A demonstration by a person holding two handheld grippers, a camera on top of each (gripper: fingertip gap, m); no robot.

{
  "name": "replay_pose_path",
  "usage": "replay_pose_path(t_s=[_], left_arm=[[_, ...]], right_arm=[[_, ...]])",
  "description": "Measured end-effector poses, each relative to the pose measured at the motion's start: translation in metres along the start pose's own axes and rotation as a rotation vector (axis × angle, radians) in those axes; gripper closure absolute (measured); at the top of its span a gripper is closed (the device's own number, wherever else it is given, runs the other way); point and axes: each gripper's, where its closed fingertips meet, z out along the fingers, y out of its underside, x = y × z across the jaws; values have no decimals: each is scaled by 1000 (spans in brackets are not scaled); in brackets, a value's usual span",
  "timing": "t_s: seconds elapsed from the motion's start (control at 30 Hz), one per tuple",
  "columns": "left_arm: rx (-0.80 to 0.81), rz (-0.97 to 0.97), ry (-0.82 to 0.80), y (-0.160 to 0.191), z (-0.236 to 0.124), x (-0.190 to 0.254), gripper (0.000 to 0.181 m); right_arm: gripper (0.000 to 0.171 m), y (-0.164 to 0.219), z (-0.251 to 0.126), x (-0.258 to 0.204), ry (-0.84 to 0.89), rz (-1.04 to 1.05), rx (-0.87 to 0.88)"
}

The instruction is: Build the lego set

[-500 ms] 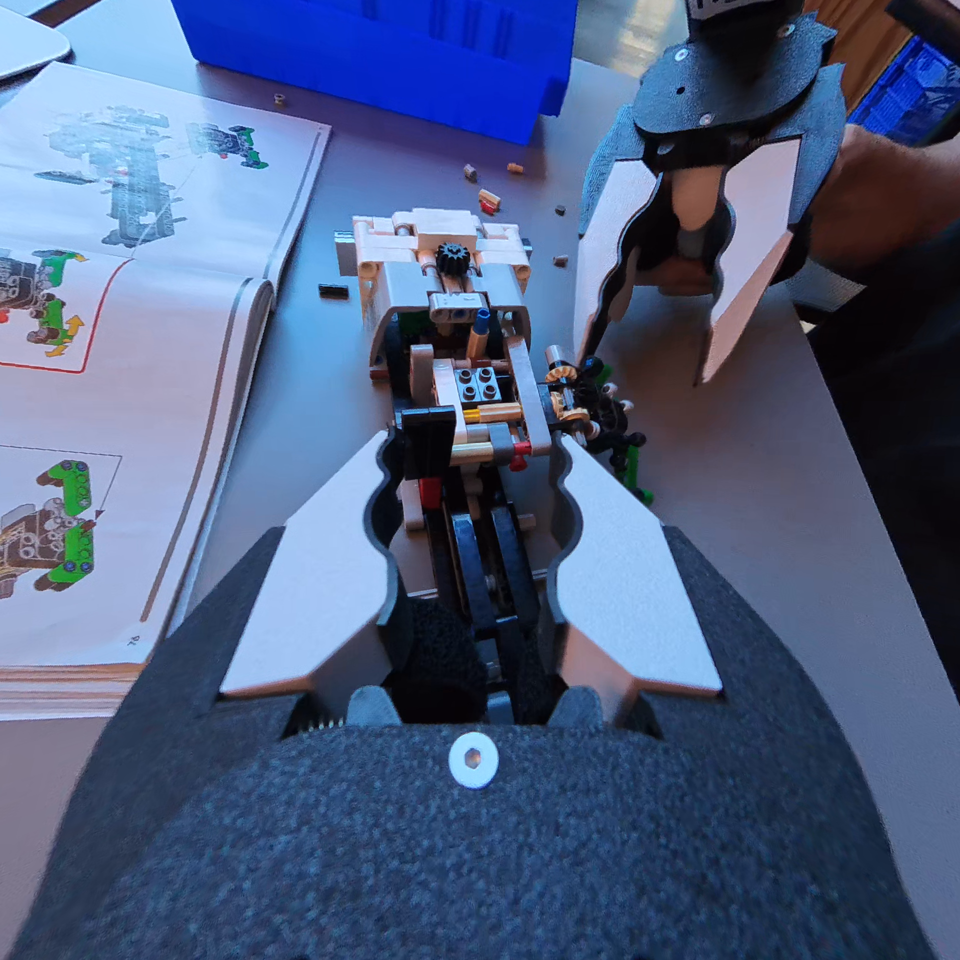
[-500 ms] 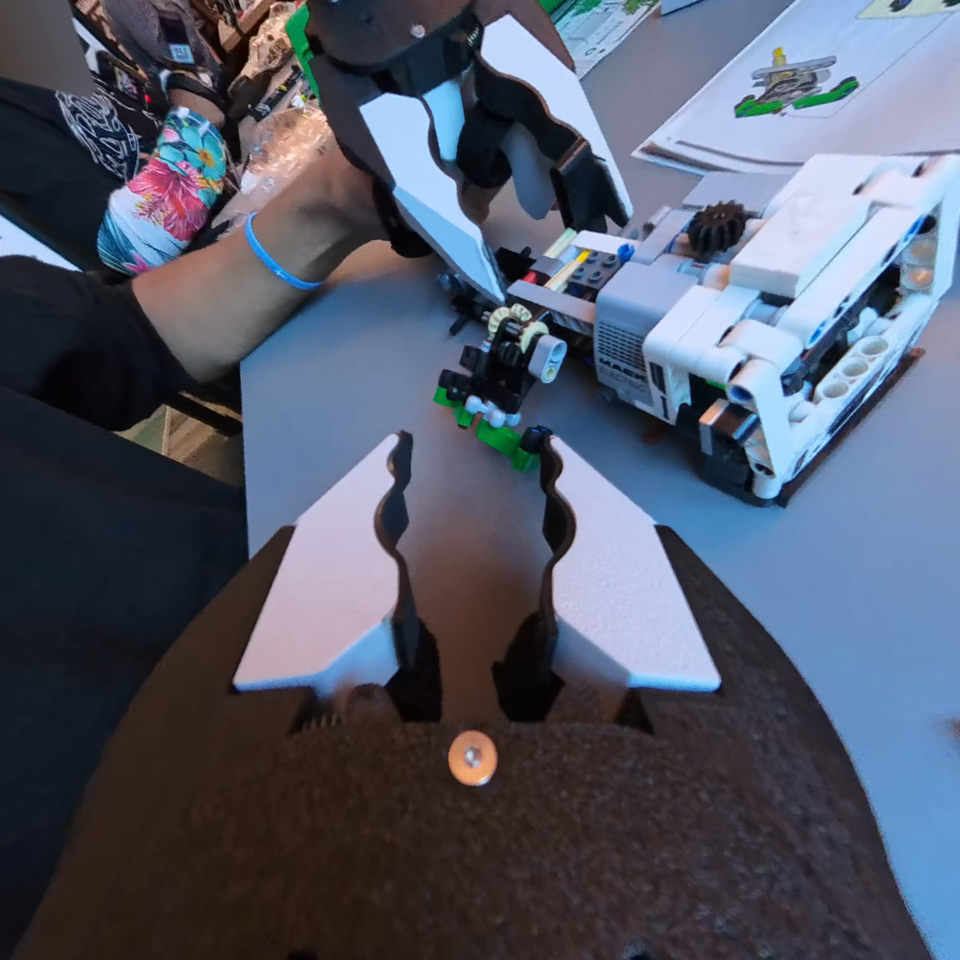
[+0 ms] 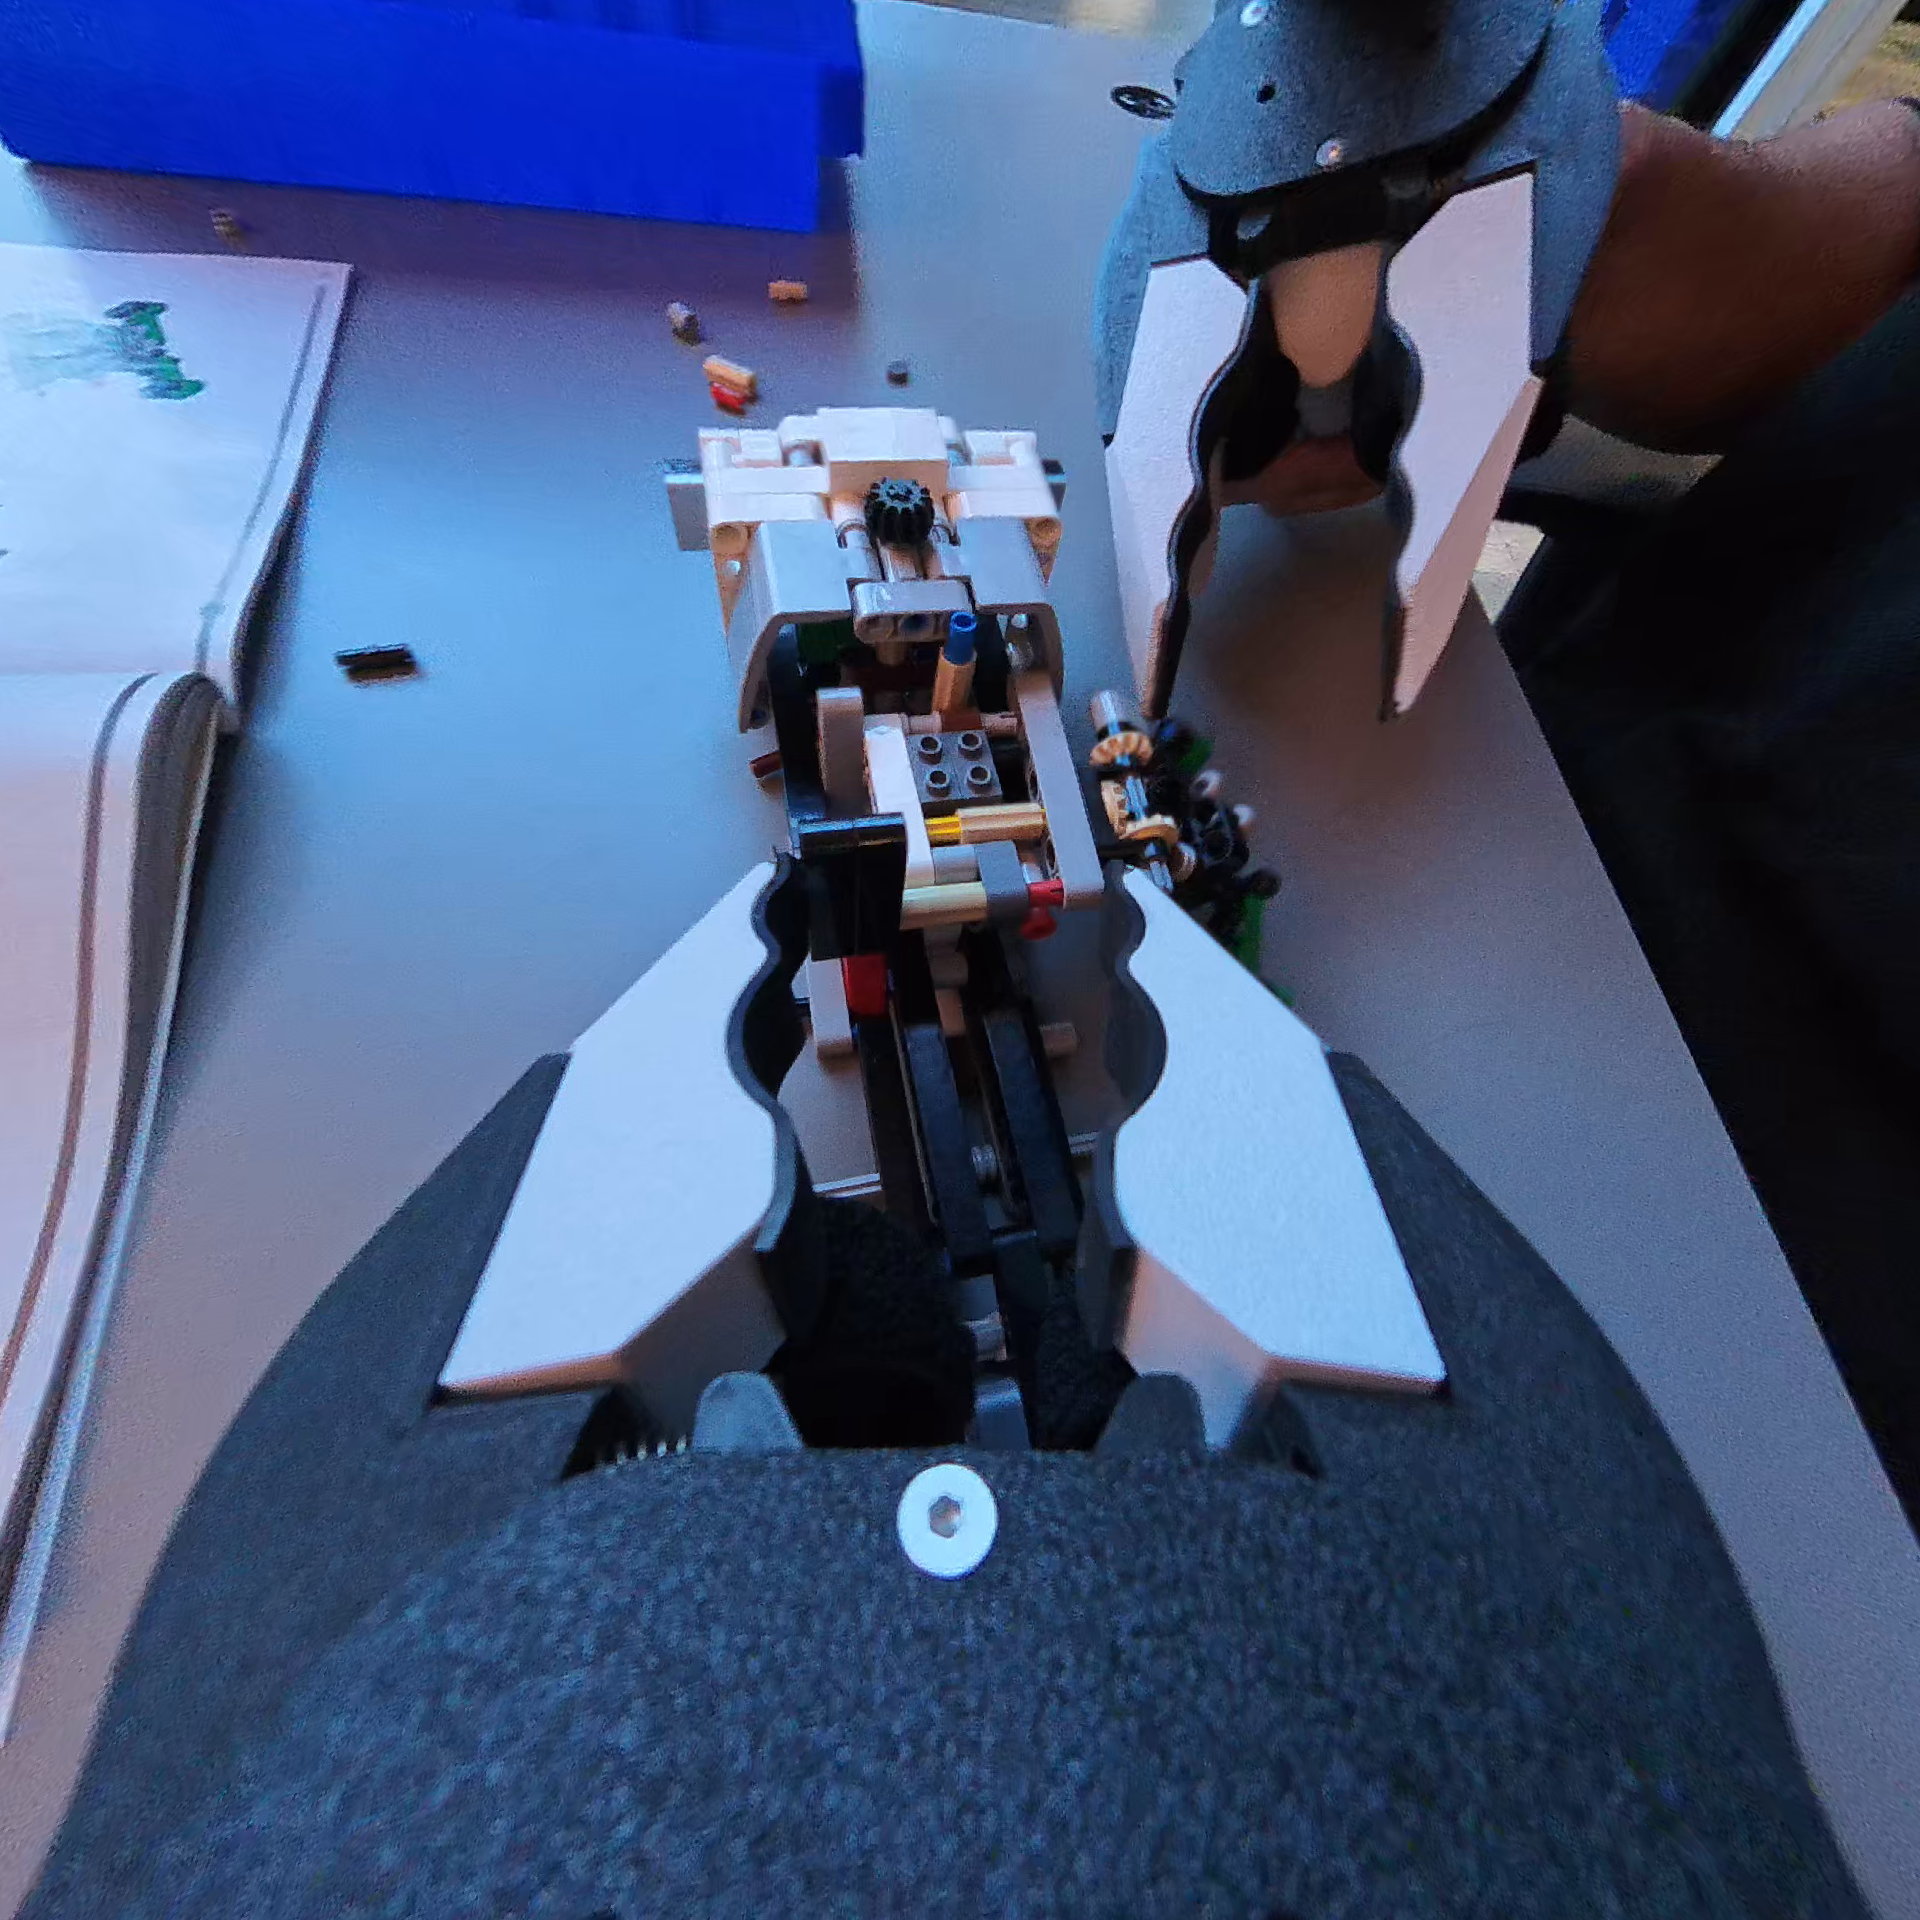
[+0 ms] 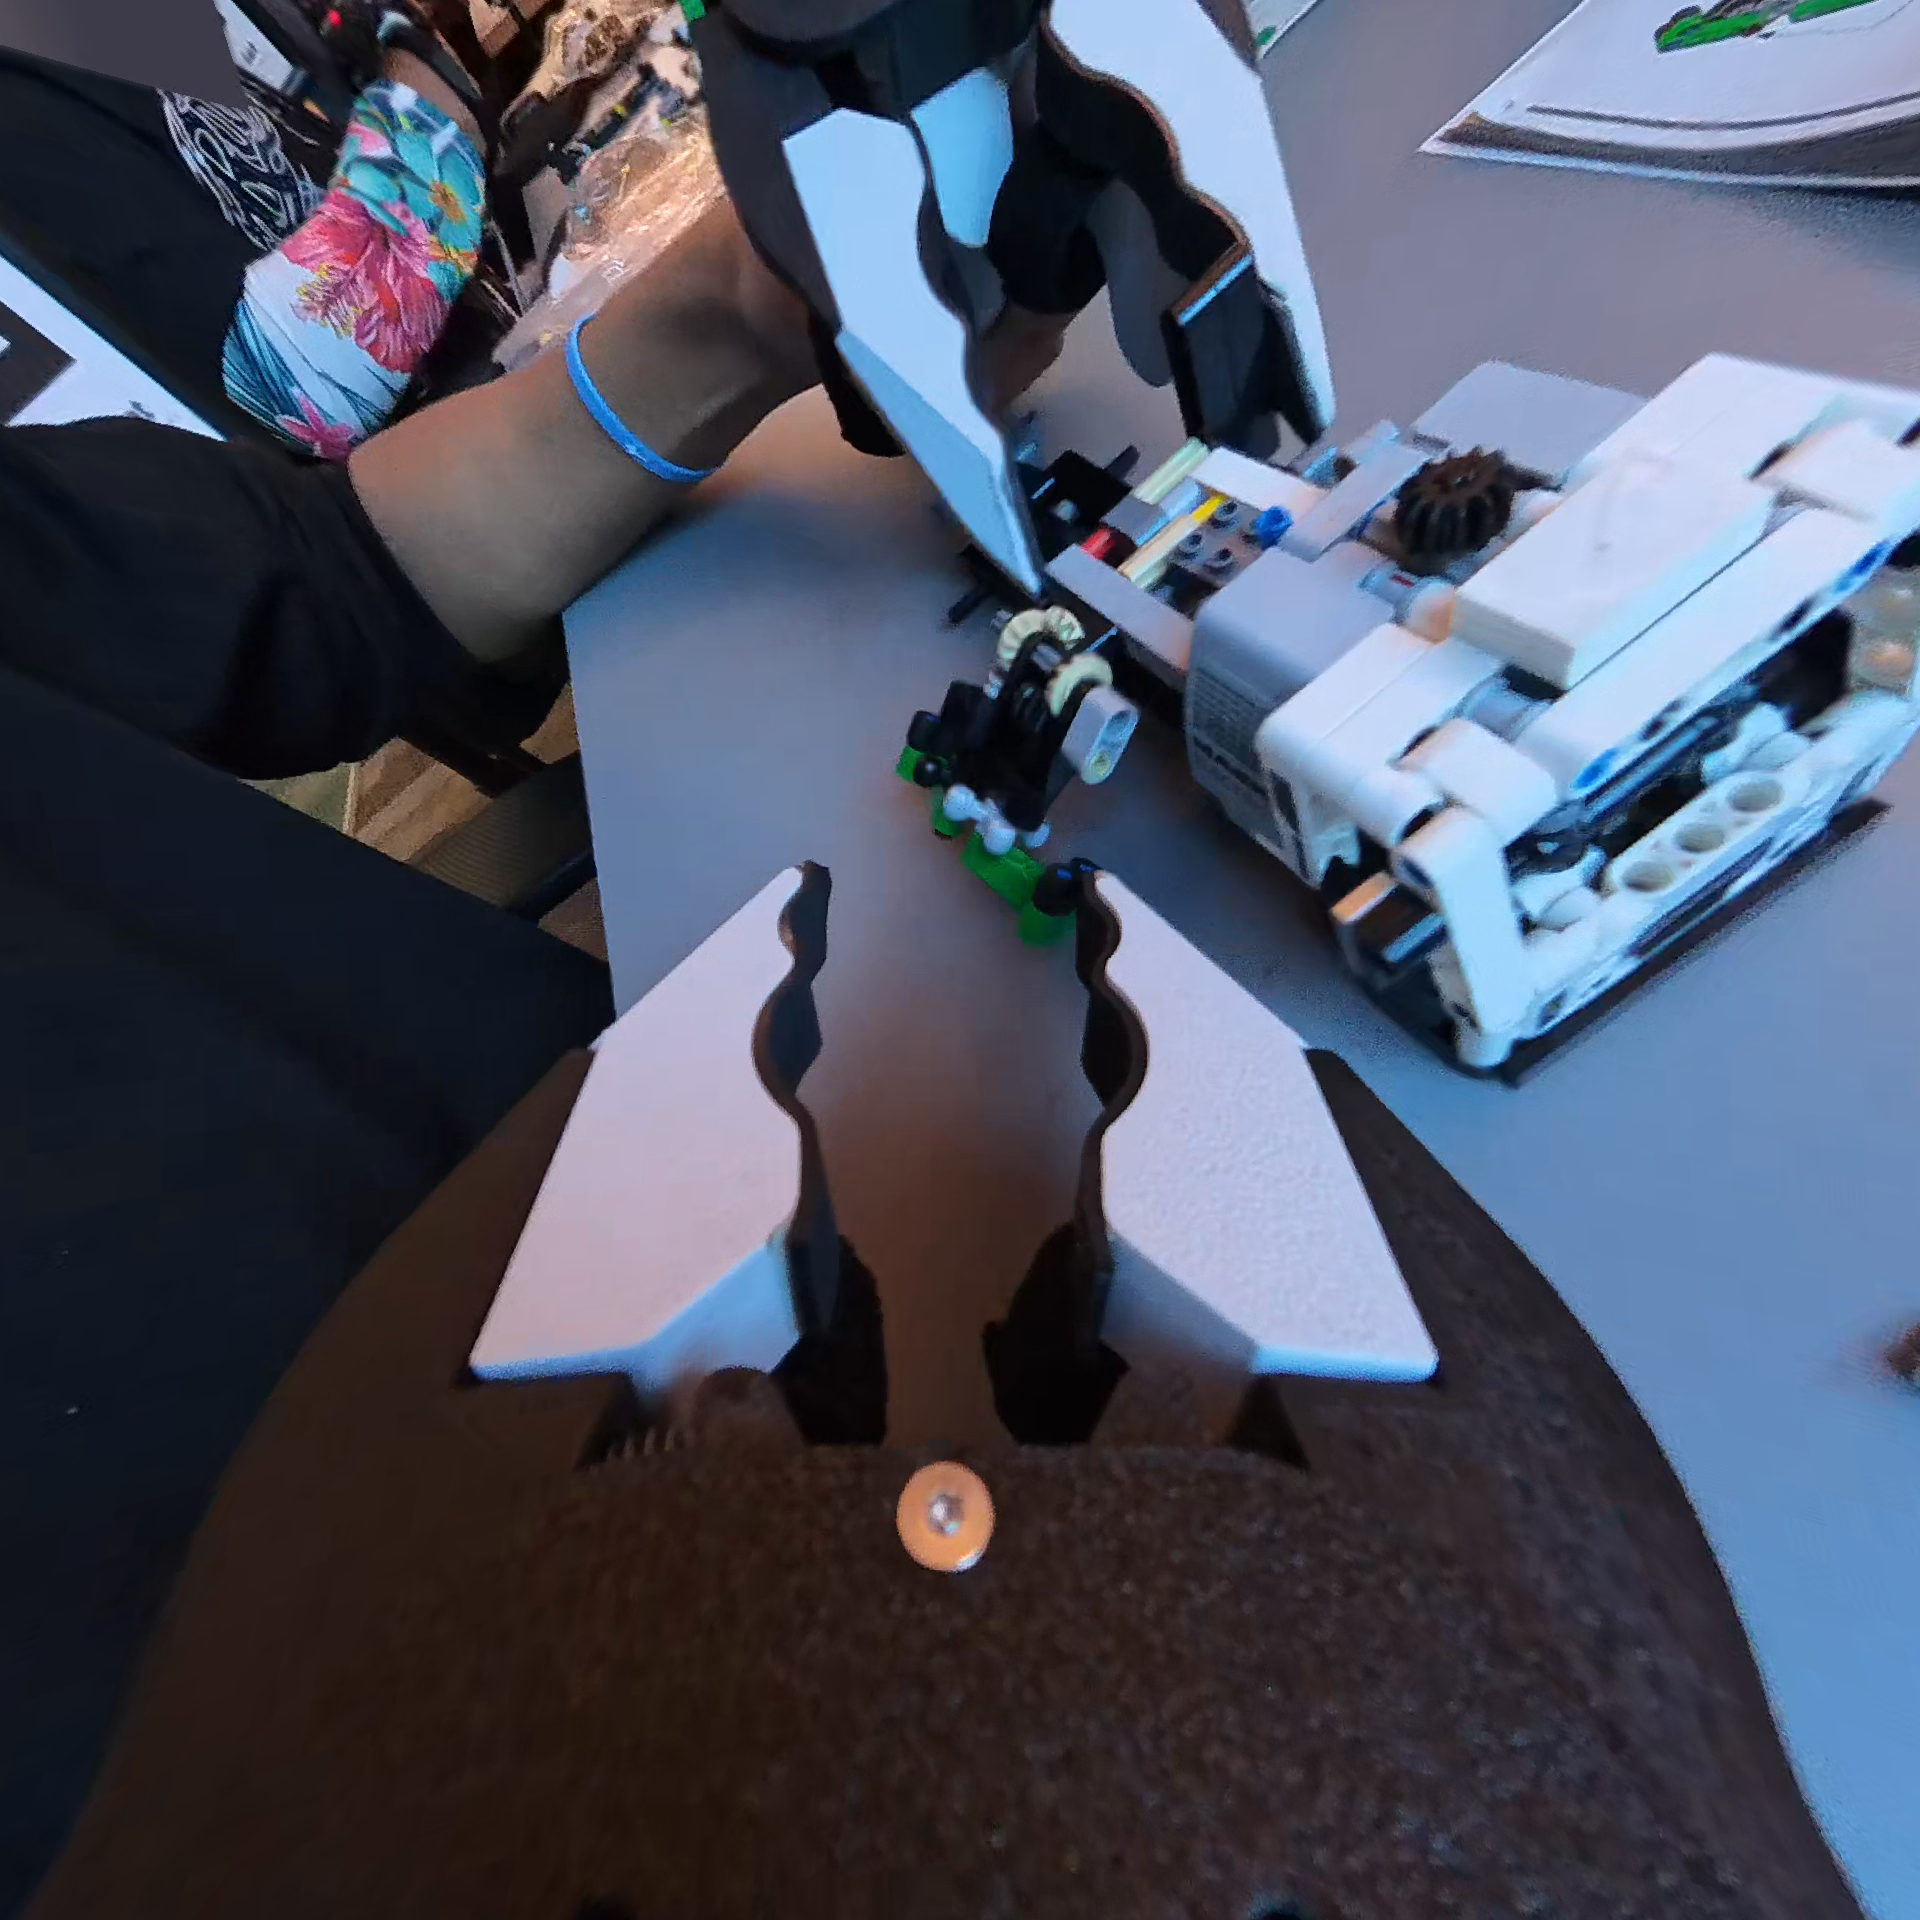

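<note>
A white and grey lego vehicle model (image 3: 883, 540) lies on the grey table (image 3: 499, 831). My left gripper (image 3: 951, 894) is shut on its near black end, one finger on each side. A small black and green sub-assembly with tan gears (image 3: 1184, 821) sits beside the model's right side. It also shows in the right wrist view (image 4: 997, 769), next to the model (image 4: 1558, 665). My right gripper (image 4: 951, 883) is open and empty, just short of the sub-assembly. From the left wrist view it (image 3: 1273, 707) hangs above that sub-assembly. The left gripper (image 4: 1143, 499) straddles the model's end.
An open instruction booklet (image 3: 125, 623) lies on the left. A blue bin (image 3: 416, 94) stands at the back. Small loose pieces (image 3: 727, 379) and a black piece (image 3: 376, 662) lie near the model. The table edge (image 3: 1662, 935) runs close on the right. A person's arm (image 4: 540, 488) rests there.
My left gripper has turned to the right with the model in it; the booklet and blue bin have slid left in its view. The right gripper stays open near the sub-assembly.
</note>
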Motion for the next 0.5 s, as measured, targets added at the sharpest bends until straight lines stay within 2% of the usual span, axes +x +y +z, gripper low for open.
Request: replay_pose_path(t_s=[0.17, 0.23, 0.3, 0.4, 0.5], left_arm=[[-13, 24, 17, -2, 5, 9, 127], [-8, 17, 22, -2, 5, 9, 127], [-1, 14, 26, -2, 5, 9, 127], [3, 19, 24, -2, 5, 9, 127], [10, 16, 28, -2, 5, 9, 127]], right_arm=[[125, 7, -4, 9, 105, -109, -51], [132, 0, -12, 0, 116, -219, -112], [131, -20, -22, -15, 122, -386, -155], [122, -54, -29, 0, 265, -705, -327], [112, -58, -11, 22, 216, -836, -565]])
